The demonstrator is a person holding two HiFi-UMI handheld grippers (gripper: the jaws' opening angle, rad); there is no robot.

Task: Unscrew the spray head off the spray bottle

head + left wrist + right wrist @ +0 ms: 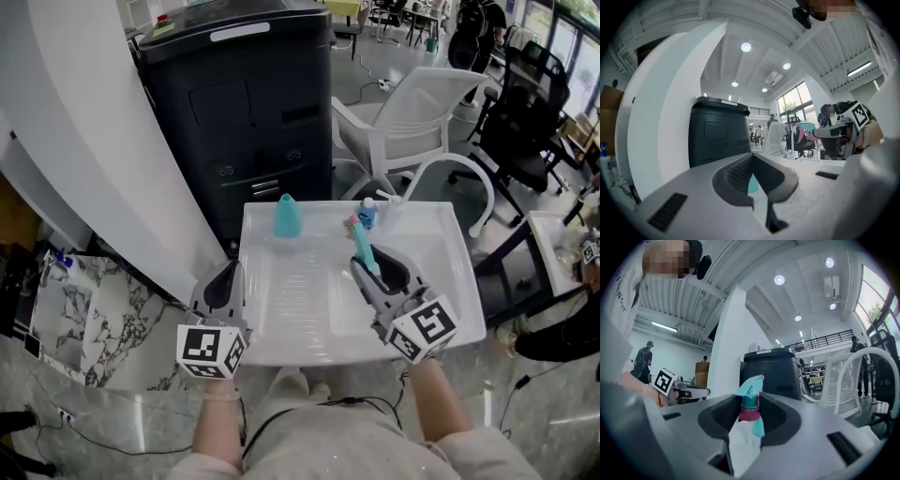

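Observation:
My right gripper (372, 269) is shut on a spray bottle over the right half of the white tray table (281, 323). The bottle's teal spray head (362, 246) sticks out past the jaws toward the far side. In the right gripper view the pale bottle body (743, 442) lies between the pads. A magenta collar (749, 414) and the teal head (750, 389) stand just beyond them. My left gripper (223, 284) hangs at the tray's left edge, shut and empty. In its own view the left gripper (752, 177) shows its jaws pressed together.
A teal cone (287, 216) and a small blue-capped bottle (367, 213) stand at the tray's far side. Behind the tray is a tall black cabinet (244, 103). A white chair (412, 127) and black office chairs (525, 112) stand at the far right.

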